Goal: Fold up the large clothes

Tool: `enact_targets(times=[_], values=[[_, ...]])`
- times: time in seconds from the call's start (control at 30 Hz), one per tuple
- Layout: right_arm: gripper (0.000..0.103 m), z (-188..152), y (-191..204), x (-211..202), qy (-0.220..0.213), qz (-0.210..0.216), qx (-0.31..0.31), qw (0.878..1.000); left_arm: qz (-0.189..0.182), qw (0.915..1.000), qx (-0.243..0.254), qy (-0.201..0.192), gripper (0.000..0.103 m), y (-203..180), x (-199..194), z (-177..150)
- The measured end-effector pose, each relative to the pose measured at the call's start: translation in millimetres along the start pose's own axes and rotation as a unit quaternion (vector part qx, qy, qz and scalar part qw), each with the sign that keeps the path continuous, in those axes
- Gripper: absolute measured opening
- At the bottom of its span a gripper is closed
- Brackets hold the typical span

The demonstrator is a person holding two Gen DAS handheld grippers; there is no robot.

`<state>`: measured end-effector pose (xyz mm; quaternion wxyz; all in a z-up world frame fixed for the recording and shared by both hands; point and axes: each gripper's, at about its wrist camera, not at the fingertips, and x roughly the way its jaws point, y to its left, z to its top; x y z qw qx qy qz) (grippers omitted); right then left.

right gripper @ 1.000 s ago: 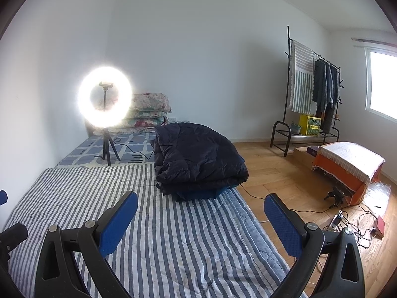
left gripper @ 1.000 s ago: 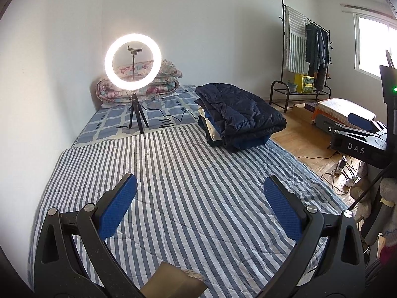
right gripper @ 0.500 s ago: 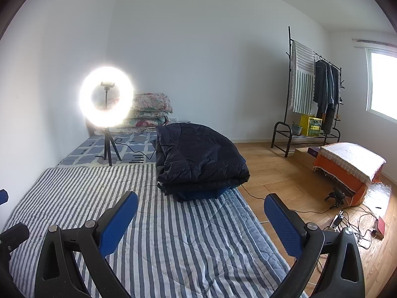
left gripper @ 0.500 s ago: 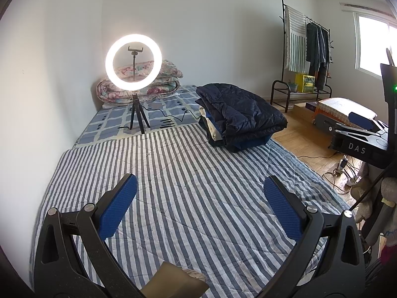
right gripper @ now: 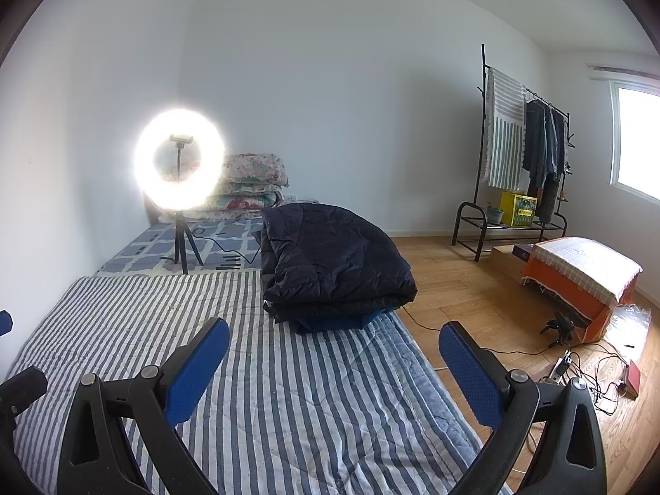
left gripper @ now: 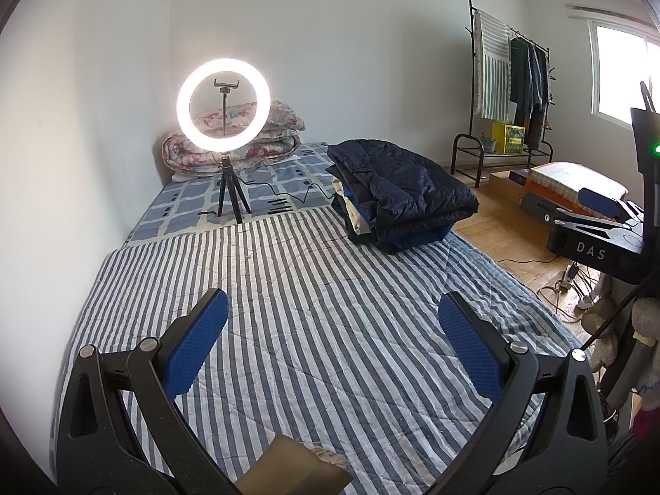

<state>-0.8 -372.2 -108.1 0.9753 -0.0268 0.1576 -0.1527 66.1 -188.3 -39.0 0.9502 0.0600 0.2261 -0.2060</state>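
A stack of folded clothes topped by a dark navy quilted jacket (left gripper: 402, 194) (right gripper: 334, 264) lies at the far right side of the blue-and-white striped quilt (left gripper: 309, 317) (right gripper: 288, 392) on the bed. My left gripper (left gripper: 332, 332) hovers open over the bare middle of the quilt, nothing between its blue pads. My right gripper (right gripper: 332, 357) is also open and empty, held above the quilt's right part, short of the stack. The right gripper's black body (left gripper: 594, 239) shows at the right edge of the left wrist view.
A lit ring light (left gripper: 223, 105) (right gripper: 179, 161) on a small tripod stands on the checked sheet behind the quilt, its cable trailing. Folded floral bedding (left gripper: 235, 140) lies by the wall. A clothes rack (right gripper: 519, 156), an orange covered box (right gripper: 577, 272) and cables (right gripper: 585, 371) occupy the wooden floor at right.
Both views shift only slightly; the grippers stay open and the stack of clothes has not moved.
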Motion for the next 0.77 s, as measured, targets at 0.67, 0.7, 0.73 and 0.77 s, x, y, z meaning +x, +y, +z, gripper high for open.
enact_targets(times=[0.67,0.7,0.73,0.77], values=[[0.103,-2.3,-0.6,9.5,0.011,0.006,-0.002,1.000,0.015,0.9999,-0.001,-0.002,0.103,10.0,1.9,1.8],[0.103,-2.4,-1.7,9.9,0.011,0.006,-0.001,1.000,0.015,0.9999,-0.001,-0.002,0.103,10.6,2.2,2.1],[0.103,-2.7,-2.4,10.4,0.012,0.005,0.000,1.000,0.016,0.9999,-0.002,-0.003,0.103,11.3,2.4,2.4],[0.103,-2.8,-3.2,10.9,0.012,0.005,0.002,1.000,0.016,0.9999,-0.003,-0.003,0.103,10.5,2.1,2.0]])
